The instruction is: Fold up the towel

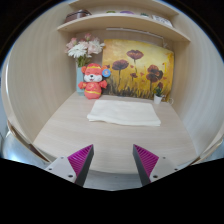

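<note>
I'm holding the gripper (112, 160) low over the wooden desk (60, 135), fingers spread wide apart w/ nothing between them — magenta pads (80, 157) facing each other across bare tabletop.

The towel (124, 113) is lying dead ahead, roughly 12 o'clock from the fingertips, maybe a touch toward 1. It's a pale cream cloth, lying flat, looks like it's already in a rectangle, though I can't tell how many layers. Its long axis is running 9-to-3, i.e. crosswise to the line of my fingers, so I'm facing a long edge rather than a short end. There's a clear strip of desk between the fingertips and that near edge — not touching, near but apart.

Beyond the towel, at abt 11 o'clock, an orange-and-white plush toy (93, 80) is sitting against the back wall, w/ a vase of pale flowers (85, 47) behind it. At 12–1 o'clock a poppy painting (138, 68) is leaning on the back wall, a small white pot (158, 97) by its right end, and a shelf (125, 20) is running overhead.

My read: fold hasn't started from here. Since the long edge is facing me, I'm judging the next move needs a fwd reach to the near edge or a near corner, pinching one layer only, then carrying it away toward 12 o'clock.
</note>
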Available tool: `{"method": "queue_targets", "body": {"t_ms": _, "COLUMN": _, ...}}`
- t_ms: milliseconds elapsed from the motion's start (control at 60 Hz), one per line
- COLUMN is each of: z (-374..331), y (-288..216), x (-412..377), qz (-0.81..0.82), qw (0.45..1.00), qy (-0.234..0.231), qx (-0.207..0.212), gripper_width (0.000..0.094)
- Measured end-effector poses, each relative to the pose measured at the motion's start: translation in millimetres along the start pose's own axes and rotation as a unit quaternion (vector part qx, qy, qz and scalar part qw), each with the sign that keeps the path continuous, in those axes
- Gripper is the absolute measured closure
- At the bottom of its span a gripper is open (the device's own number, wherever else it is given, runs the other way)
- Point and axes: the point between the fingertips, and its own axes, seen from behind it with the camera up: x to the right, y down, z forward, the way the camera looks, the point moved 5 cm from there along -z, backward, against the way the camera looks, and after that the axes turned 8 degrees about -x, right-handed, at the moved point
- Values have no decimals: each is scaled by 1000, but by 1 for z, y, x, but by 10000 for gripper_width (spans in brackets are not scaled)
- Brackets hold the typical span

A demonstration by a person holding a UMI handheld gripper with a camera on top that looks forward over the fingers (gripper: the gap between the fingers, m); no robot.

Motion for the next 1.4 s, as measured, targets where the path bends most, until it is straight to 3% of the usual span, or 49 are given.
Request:
{"method": "queue_targets", "body": {"t_ms": 367, "z": 164, "y": -127, "x": -74, "qz": 1, "qw": 1000, "qy": -1, "qx": -3, "gripper_width": 177}}
{"method": "queue_targets", "body": {"t_ms": 517, "z": 217, "y": -150, "x": -82, "qz": 1, "qw": 1000, "qy": 4, "qx": -21, "gripper_width": 230}}
{"method": "queue_targets", "body": {"t_ms": 650, "z": 244, "y": -134, "x": -77, "qz": -6, "qw": 997, "qy": 22, "qx": -70, "gripper_width": 501}}
{"method": "queue_targets", "body": {"t_ms": 767, "z": 244, "y": -136, "x": -71, "qz": 3, "qw": 998, "qy": 32, "qx": -53, "gripper_width": 702}}
{"method": "queue_targets", "body": {"t_ms": 817, "z": 245, "y": -135, "x": -64, "qz": -9, "qw": 998, "qy": 41, "qx": -52, "gripper_width": 830}}
{"method": "queue_targets", "body": {"t_ms": 883, "z": 244, "y": -135, "x": -61, "qz": -13, "qw": 997, "qy": 43, "qx": -55, "gripper_width": 886}}
{"method": "queue_targets", "body": {"t_ms": 1083, "z": 232, "y": -152, "x": -55, "qz": 17, "qw": 997, "qy": 28, "qx": -71, "gripper_width": 904}}
{"method": "queue_targets", "body": {"t_ms": 1267, "z": 165, "y": -221, "x": 17, "qz": -37, "qw": 994, "qy": 103, "qx": -11, "gripper_width": 904}}
{"method": "queue_targets", "body": {"t_ms": 1400, "z": 133, "y": -236, "x": 94, "qz": -38, "qw": 990, "qy": 137, "qx": 7, "gripper_width": 901}}
